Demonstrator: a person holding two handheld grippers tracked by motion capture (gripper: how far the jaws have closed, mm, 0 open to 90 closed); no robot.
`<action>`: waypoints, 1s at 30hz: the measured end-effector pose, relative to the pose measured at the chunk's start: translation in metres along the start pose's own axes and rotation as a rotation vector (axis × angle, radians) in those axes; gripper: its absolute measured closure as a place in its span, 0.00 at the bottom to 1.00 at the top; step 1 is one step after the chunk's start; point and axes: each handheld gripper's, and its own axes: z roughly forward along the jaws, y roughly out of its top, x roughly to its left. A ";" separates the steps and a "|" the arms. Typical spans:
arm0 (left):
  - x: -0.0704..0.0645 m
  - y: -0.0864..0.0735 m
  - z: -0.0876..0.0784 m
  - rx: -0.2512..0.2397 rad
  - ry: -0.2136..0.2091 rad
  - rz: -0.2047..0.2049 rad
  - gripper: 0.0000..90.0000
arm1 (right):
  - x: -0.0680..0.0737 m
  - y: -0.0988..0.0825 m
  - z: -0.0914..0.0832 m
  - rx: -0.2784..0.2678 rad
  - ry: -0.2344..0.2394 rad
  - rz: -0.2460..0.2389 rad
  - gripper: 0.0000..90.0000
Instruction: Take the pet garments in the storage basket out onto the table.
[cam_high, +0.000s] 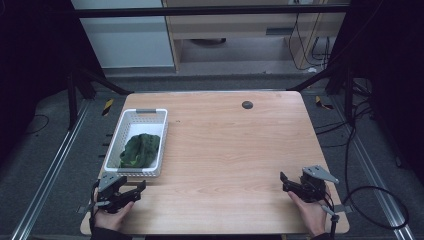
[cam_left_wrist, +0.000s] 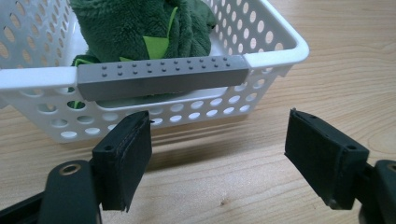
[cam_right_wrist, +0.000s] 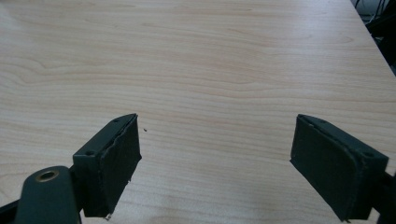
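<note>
A white basket (cam_high: 116, 137) holding a green plush cloth (cam_high: 140, 150) sits at nine o'clock on the tabletop (cam_high: 235, 150). Both the left gripper (cam_high: 131, 192) and right gripper (cam_high: 286, 181) rest spread and empty (best approach: square to the grey handle (cam_left_wrist: 161, 77)).

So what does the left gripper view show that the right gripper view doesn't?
Left gripper view alone: the white perforated basket close ahead, its grey handle strip facing the camera, and a green plush cloth inside it. Right gripper view alone: bare wooden tabletop running to its far right edge, with dark floor beyond that corner. Both share the light wood table and a hand-held gripper with its two black jaws spread wide, holding nothing: the left hand-held gripper and the right hand-held gripper.
</note>
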 end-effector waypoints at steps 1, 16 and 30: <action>0.000 0.000 0.000 0.000 0.000 0.000 0.25 | 0.000 0.000 0.000 0.000 0.000 0.000 0.17; 0.001 0.010 -0.021 -0.055 0.017 -0.038 0.27 | 0.005 -0.002 0.001 0.024 0.037 -0.030 0.18; 0.004 0.024 -0.030 -0.080 0.028 -0.050 0.27 | 0.005 -0.001 0.004 0.025 0.028 -0.039 0.18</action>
